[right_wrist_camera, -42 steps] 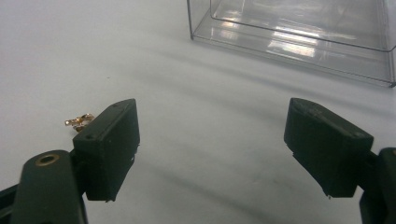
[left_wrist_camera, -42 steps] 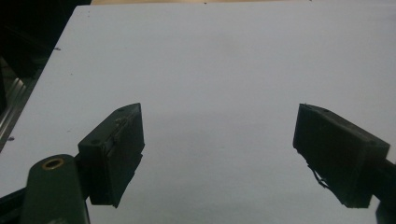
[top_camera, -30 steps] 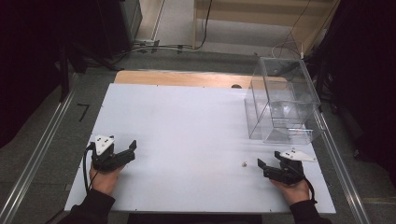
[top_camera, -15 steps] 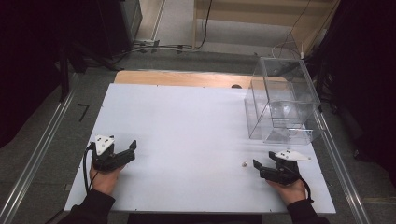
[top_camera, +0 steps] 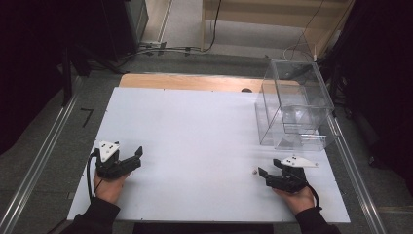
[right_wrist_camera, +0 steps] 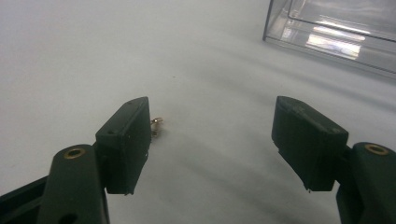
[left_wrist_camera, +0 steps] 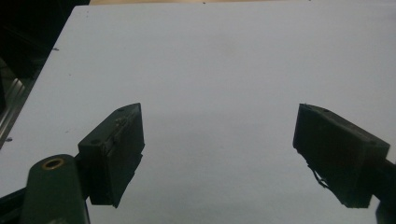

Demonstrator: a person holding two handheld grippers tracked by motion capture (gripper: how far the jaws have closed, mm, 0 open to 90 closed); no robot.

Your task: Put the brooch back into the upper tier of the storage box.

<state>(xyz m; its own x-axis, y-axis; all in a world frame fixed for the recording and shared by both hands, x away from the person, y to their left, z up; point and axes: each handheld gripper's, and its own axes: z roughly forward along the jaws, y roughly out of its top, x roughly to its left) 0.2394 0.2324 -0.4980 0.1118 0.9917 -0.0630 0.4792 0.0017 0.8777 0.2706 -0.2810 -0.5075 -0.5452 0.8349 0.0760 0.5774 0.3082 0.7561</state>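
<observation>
- The left gripper (top_camera: 127,160) rests on the white desk (top_camera: 195,131) at its near-left, jaws apart and empty.
- A small gold-coloured piece (top_camera: 253,171) lies on the desk just beside the right gripper (top_camera: 268,175), touching its left jaw's outer edge rather than between the spread jaws.
- The clear box (top_camera: 293,105) stands beyond.

Your way across the white table (top_camera: 195,141) lies open from near edge to far edge; a clear box (top_camera: 294,105) blocks its far right corner, and a small brass piece (right_wrist_camera: 157,123) sits near the right near edge.
</observation>
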